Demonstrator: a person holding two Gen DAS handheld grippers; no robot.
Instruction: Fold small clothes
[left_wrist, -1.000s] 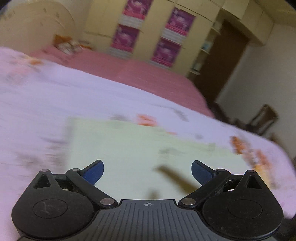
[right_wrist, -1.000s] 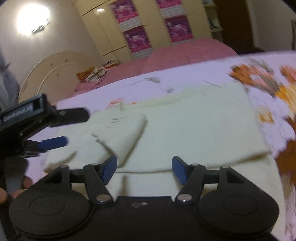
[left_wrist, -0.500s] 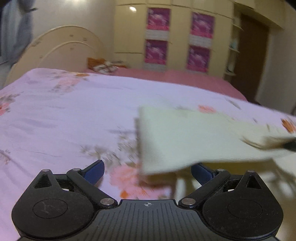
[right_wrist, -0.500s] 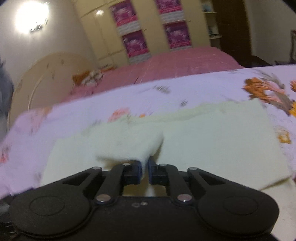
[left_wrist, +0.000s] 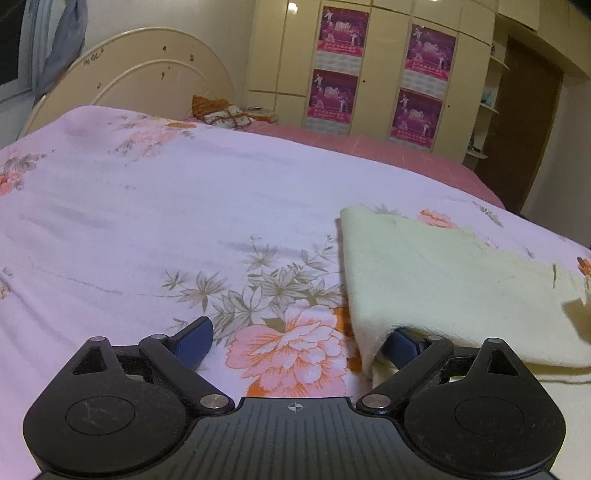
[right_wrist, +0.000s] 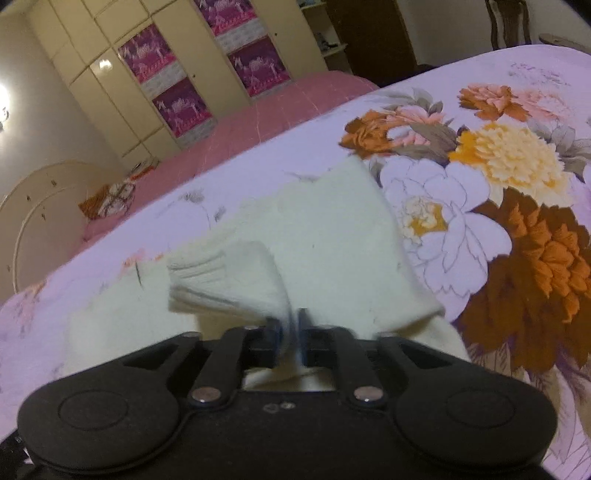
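Note:
A cream knit sweater (right_wrist: 332, 236) lies on the floral bedsheet (right_wrist: 517, 184). My right gripper (right_wrist: 291, 338) is shut on the sweater's sleeve (right_wrist: 236, 280), whose ribbed cuff hangs lifted above the body of the garment. In the left wrist view the sweater (left_wrist: 443, 273) lies at the right, its folded left edge just over my right fingertip (left_wrist: 402, 345). My left gripper (left_wrist: 295, 339) is open and empty, low over the sheet beside that edge.
The lilac floral sheet (left_wrist: 166, 221) stretches far to the left. A pink bedspread (left_wrist: 369, 147) and a small pile of cloth (left_wrist: 225, 112) lie at the far side by the headboard (left_wrist: 147, 81). Wardrobes with posters (left_wrist: 380, 74) stand behind.
My left gripper swung left off the sweater and now sits at its left edge. My right gripper closed on the sleeve and lifted it, turning rightward.

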